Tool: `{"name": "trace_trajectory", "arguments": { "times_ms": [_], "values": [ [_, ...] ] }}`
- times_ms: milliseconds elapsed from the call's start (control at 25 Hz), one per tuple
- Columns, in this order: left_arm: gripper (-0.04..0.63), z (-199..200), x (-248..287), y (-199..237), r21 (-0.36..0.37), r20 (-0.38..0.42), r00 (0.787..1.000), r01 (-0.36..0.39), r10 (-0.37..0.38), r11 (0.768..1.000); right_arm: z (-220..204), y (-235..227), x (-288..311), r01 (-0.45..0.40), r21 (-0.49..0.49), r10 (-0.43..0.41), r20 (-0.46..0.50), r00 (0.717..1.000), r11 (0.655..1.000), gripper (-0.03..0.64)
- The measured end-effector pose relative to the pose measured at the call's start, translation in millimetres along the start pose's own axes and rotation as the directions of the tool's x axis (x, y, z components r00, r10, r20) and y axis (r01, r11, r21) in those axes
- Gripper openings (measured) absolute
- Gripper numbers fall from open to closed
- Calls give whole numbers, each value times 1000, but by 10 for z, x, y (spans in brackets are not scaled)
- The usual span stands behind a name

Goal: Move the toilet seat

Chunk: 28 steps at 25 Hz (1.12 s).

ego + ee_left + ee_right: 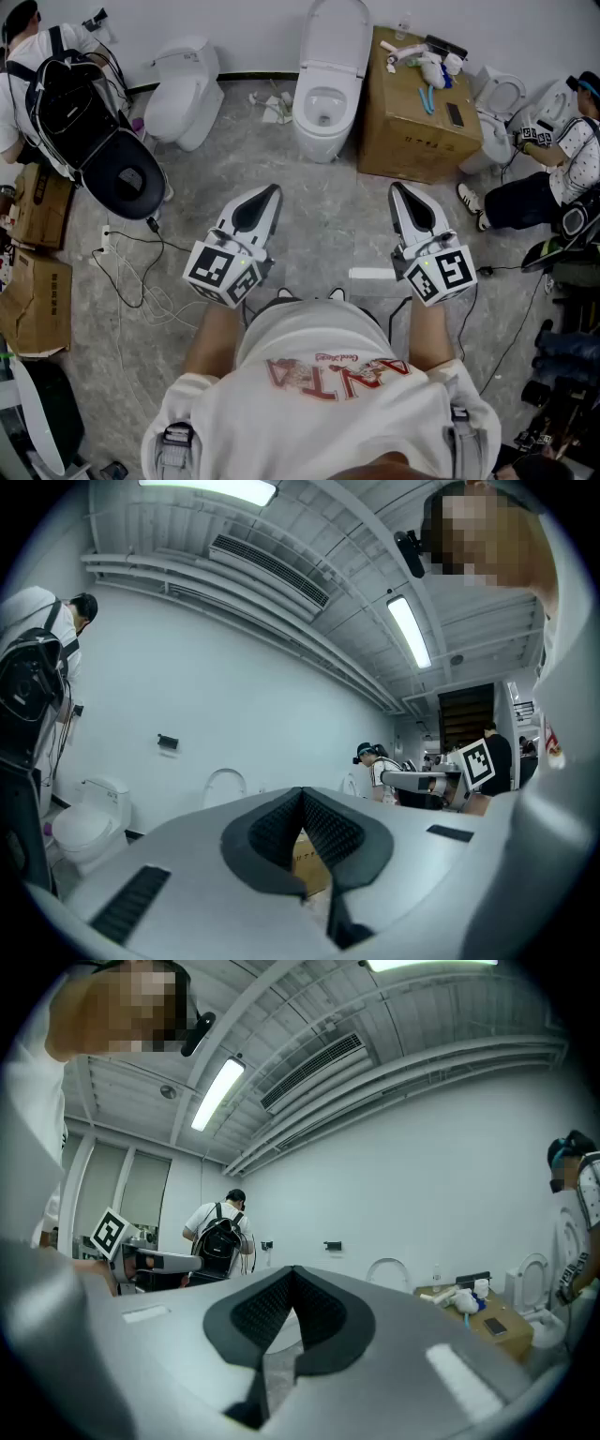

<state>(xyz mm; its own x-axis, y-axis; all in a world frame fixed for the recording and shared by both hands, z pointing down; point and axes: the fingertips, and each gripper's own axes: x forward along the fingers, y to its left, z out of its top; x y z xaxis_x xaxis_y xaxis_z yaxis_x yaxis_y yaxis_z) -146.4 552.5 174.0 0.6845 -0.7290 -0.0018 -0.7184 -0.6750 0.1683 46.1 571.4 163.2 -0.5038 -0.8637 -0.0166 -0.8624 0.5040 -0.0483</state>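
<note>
Lid (337,33) raised, the toilet seat (306,103) lay on its bowl just left of the cardboard box (412,131); left claw (270,190) and right claw (397,187) were clenched, empty, well short of that box.

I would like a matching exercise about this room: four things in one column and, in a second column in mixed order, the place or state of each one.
Things:
1. middle toilet
2. cardboard box
3. black toilet seat
4. left gripper

Places or states:
A. jaws shut, nothing between them
B. far left, just below a person's backpack
C. lid raised
D. right of the middle toilet, with small things on top

Pairs: 1-C, 2-D, 3-B, 4-A.
</note>
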Motion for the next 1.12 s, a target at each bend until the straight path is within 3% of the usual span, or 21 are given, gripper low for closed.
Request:
{"name": "trace_trajectory", "arguments": {
  "times_ms": [720, 960, 1120],
  "values": [
    [9, -21, -143, 84, -31, 3, 1000, -23, 23, 999, 52, 207, 93, -50, -30, 51, 42, 998, 998, 3],
    [9, -62, -272, 188, 37, -21, 999, -27, 28, 999, -18, 283, 268, -41, 33, 40, 31, 999, 999, 3],
    [9, -78, -451, 389, 8, -21, 1000, -21, 22, 1000, -44, 554, 420, -56, 38, 55, 32, 998, 998, 3]
  ]
}}
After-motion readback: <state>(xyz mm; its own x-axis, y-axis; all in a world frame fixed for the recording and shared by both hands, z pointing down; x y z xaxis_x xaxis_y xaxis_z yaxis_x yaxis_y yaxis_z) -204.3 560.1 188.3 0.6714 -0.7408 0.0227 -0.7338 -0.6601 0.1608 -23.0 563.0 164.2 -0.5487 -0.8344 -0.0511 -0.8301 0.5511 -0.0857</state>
